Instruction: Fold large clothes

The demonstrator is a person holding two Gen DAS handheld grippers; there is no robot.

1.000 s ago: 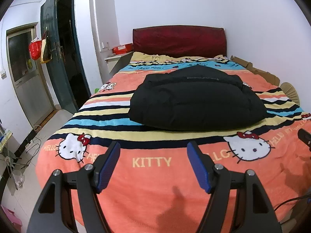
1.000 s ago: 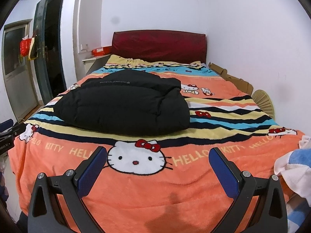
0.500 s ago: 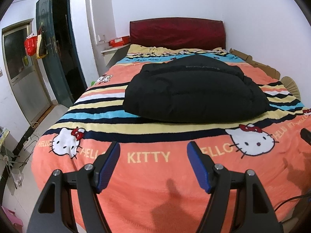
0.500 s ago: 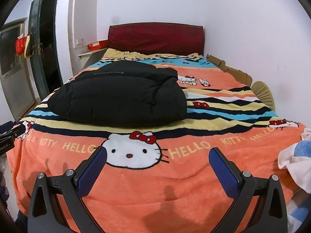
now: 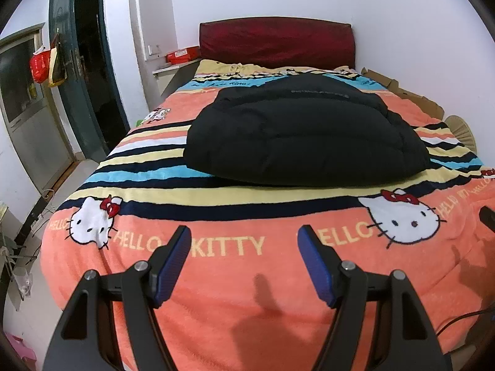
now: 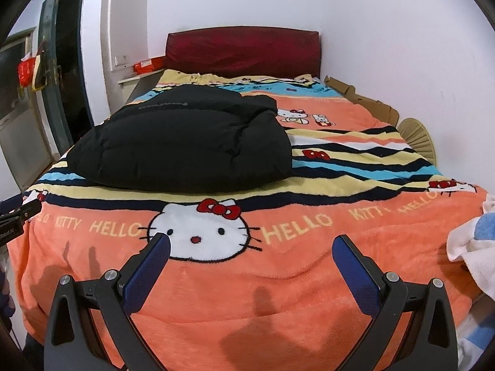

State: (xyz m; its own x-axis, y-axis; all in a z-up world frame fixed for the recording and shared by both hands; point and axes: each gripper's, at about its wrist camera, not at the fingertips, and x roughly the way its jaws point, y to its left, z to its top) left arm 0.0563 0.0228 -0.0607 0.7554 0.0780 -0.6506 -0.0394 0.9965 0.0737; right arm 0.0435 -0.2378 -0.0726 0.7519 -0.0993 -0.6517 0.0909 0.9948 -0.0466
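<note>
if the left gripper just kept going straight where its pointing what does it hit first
Most likely the orange blanket near the foot of the bed. The left gripper, jaws open and empty, points down at it, well short of the black jacket. Depth is hard to judge.

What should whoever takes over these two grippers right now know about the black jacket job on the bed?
Left gripper: open, empty, over the near end of the orange blanket.
Right gripper: open, empty, same end.
Black jacket: bundled mid-bed on the stripes, beyond both grippers, untouched.
Done: it looks already folded into a compact bundle.
Left: probably check or tidy the fold; a white and blue cloth lies at the right edge.
</note>
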